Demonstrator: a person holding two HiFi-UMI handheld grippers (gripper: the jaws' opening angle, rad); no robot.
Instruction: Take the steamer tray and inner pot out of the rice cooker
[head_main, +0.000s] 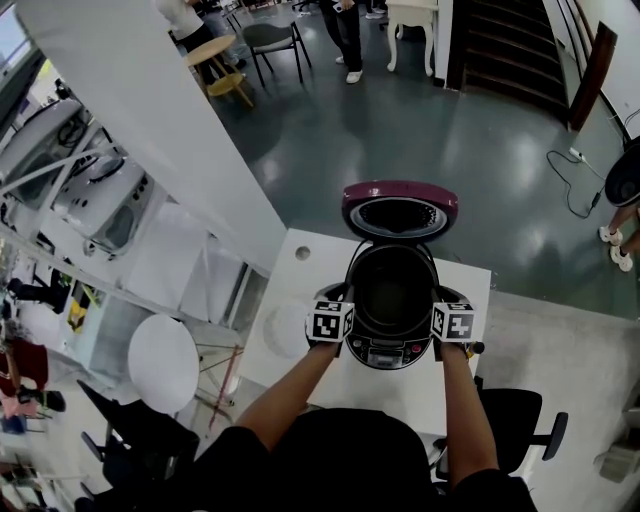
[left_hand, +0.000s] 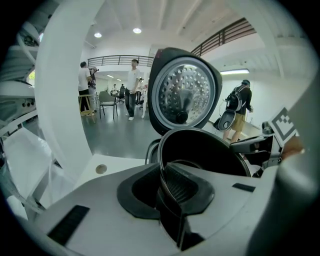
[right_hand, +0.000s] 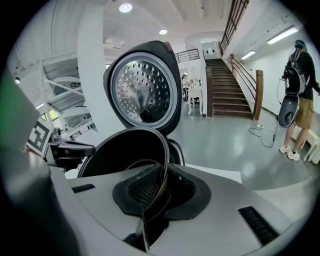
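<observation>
The rice cooker (head_main: 392, 350) stands on a white table (head_main: 285, 280) with its maroon lid (head_main: 400, 208) swung up. The dark inner pot (head_main: 391, 285) sits in its mouth. My left gripper (head_main: 347, 312) is shut on the pot's left rim, and my right gripper (head_main: 437, 314) is shut on the right rim. In the left gripper view the thin rim (left_hand: 162, 165) runs between the ribbed pads of my left gripper (left_hand: 167, 192). The right gripper view shows my right gripper (right_hand: 159, 192) pinching the pot's rim (right_hand: 164, 160) the same way. The pot (right_hand: 125, 155) looks empty. A pale round thing (head_main: 284, 332), perhaps the steamer tray, lies on the table left of the cooker.
The lid's dimpled inner plate (left_hand: 184, 95) stands upright just behind the pot. A black chair (head_main: 520, 415) is at the table's right front and a white round stool (head_main: 163, 362) is to the left. A white slanted column (head_main: 170, 120) rises at the left. People stand farther back in the room.
</observation>
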